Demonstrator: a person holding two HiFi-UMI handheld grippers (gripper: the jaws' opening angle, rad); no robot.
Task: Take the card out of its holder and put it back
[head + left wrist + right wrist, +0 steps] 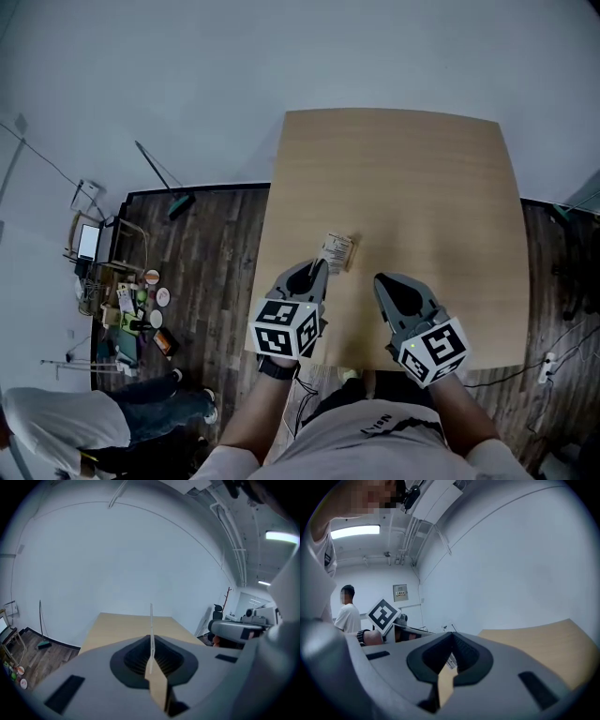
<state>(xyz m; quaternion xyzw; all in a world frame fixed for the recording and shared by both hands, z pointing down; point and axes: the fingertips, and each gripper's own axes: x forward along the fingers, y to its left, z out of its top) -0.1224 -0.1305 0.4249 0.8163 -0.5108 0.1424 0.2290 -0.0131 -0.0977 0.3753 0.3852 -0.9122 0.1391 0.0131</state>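
Note:
A flat card holder (337, 251) with a printed card in it is held just above the wooden table (422, 187), near its front left. My left gripper (322, 265) is shut on the holder's near edge. In the left gripper view the holder (151, 625) stands edge-on as a thin strip between the closed jaws. My right gripper (380, 279) hovers to the right of it, shut with nothing in it; its tips meet (452, 634), and a bit of the printed card (451, 660) shows behind them. I cannot tell whether the card sits fully in the holder.
The table's front edge (375, 361) lies just under both grippers. On the dark floor to the left are a cluttered stand (131, 300), a broom (178, 202) and a seated person (103, 412). Another person (347, 613) stands by the far wall.

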